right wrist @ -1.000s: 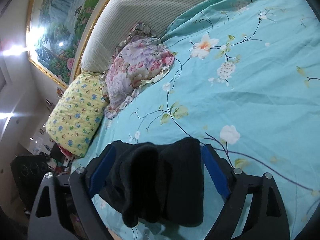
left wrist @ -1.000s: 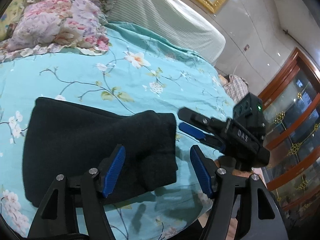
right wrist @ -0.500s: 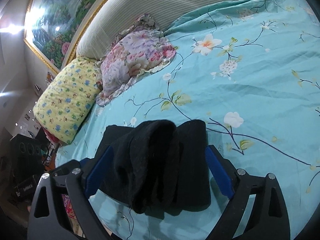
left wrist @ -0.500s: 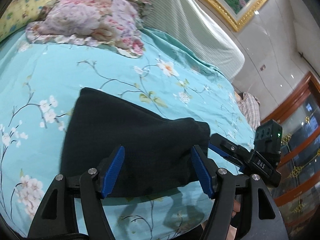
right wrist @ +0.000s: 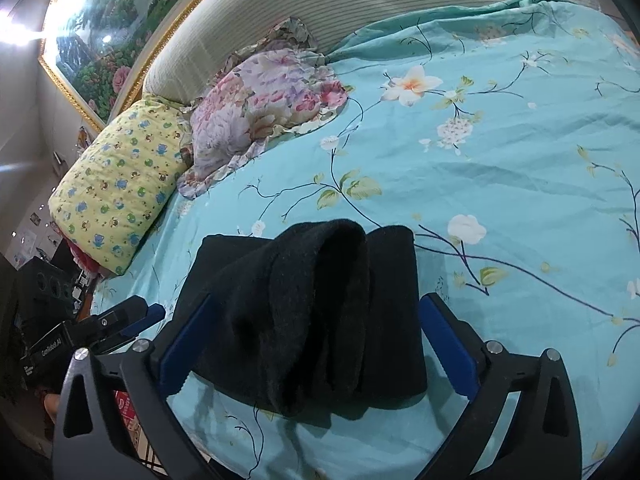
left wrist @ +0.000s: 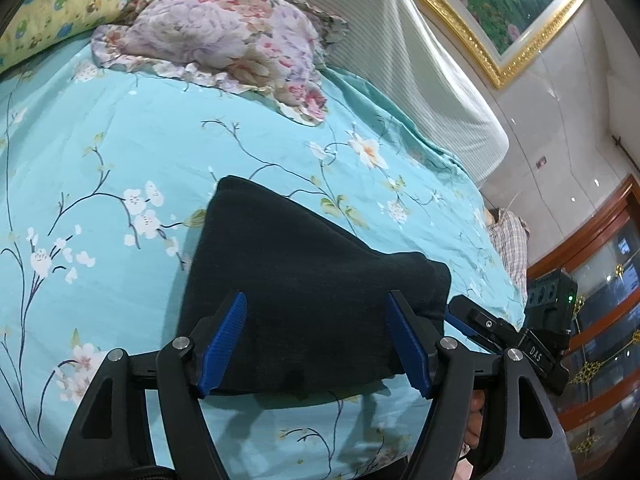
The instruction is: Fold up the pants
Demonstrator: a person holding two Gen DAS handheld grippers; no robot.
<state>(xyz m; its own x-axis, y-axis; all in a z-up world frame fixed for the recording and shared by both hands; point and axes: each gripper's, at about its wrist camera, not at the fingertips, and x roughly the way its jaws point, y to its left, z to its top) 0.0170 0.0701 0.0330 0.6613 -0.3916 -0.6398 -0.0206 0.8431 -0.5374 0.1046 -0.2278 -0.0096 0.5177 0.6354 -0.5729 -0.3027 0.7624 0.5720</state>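
Left wrist view: left tongs [left wrist: 316, 346] released, jaws spread wide, hovering over near edge of black pants [left wrist: 304, 280], which lie as a folded bundle on the bed [left wrist: 120, 160]. Right tongs [left wrist: 460, 318] at the bundle's right end; jaw state unclear here.

Right wrist view: right tongs [right wrist: 316, 340] released, straddling the bulged, loose end of pants [right wrist: 320, 312].

Judgement: fold mostly done; next move calls for flattening or tucking that bulge

One black pants [left wrist: 304, 280] – two pillows: floral pillow [left wrist: 224, 44], yellow pillow [right wrist: 116, 188] – one painting [left wrist: 508, 4].
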